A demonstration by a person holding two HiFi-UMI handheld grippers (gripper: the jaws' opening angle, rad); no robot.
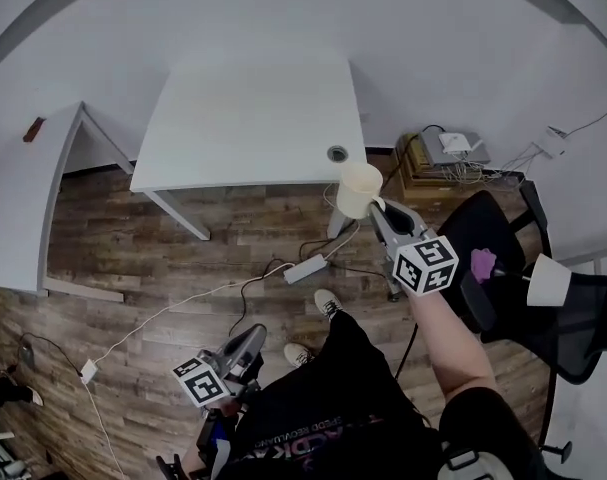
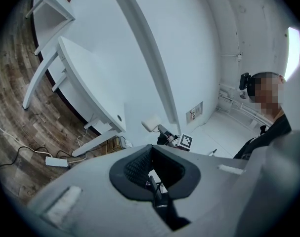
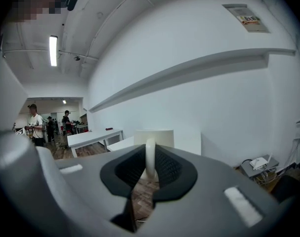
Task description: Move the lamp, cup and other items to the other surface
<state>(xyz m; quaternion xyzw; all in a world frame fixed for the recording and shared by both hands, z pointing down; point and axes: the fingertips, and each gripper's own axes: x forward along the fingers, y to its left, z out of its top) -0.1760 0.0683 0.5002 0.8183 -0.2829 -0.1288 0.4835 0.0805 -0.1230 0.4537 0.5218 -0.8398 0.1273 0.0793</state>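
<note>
Now, cup (image 1: 359, 190) held up by its handle.
Right gripper (image 1: 375, 208) only a little open, pads pressing on both sides of the white handle (image 3: 150, 157). Cup upright and clear of the wooden floor (image 1: 133, 258), seen at the 5 o'clock corner of the white table (image 1: 243, 118). Left gripper (image 1: 253, 338) low at 7 o'clock in the head view, jaws drawn together with nothing held, well apart from the cup. Black chair (image 1: 503, 228) at 3 o'clock.

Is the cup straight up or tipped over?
Upright. The right gripper holds the cup by its handle, sides vertical, rim on top.
</note>
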